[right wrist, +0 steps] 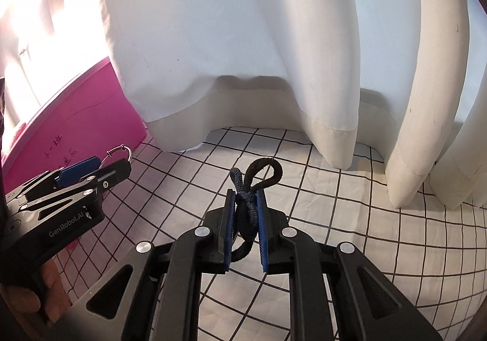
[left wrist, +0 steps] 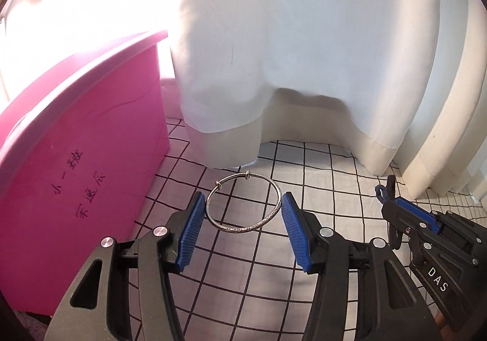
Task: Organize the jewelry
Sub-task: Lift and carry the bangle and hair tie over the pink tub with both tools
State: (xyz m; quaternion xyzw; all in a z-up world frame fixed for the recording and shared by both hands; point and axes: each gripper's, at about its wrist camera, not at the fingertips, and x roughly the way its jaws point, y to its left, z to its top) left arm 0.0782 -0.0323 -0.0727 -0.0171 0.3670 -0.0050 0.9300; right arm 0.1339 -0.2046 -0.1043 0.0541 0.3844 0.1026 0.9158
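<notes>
— Left gripper [left wrist: 243, 198]?
— Spread wide, blue pads [left wrist: 191, 234] pressed against opposite sides of a silver bangle [left wrist: 243, 228], ring gripped across its full width. Two small beads on the far arc of the ring.

— And seen from the right wrist view?
— Same left gripper [right wrist: 114, 163] side on, low at the left edge, with only a short arc of the bangle [right wrist: 121, 150] poking out past the fingertips. Bare fingers of the left hand [right wrist: 50, 289] wrapped round the handle beneath.

— Bangle touching the cloth or lifted?
— Cannot tell. Just beside a pink box [left wrist: 91, 158], with dark handwritten characters on the box wall.

— Right gripper [right wrist: 245, 193]?
— Nearly closed, clamped on a bundle of dark hair ties [right wrist: 246, 210], one navy, one black. Black loop standing up past the fingertips, a tail hanging down between the pads.

— Position against the left one?
— Right gripper [left wrist: 391, 188] off to the right of the bangle, near but apart, a small blue loop showing at its tip.

— Surroundings?
— White cloth with a black grid [left wrist: 334, 188] underneath, white curtain [left wrist: 304, 51] hanging in folds behind, hem resting on the cloth.
</notes>
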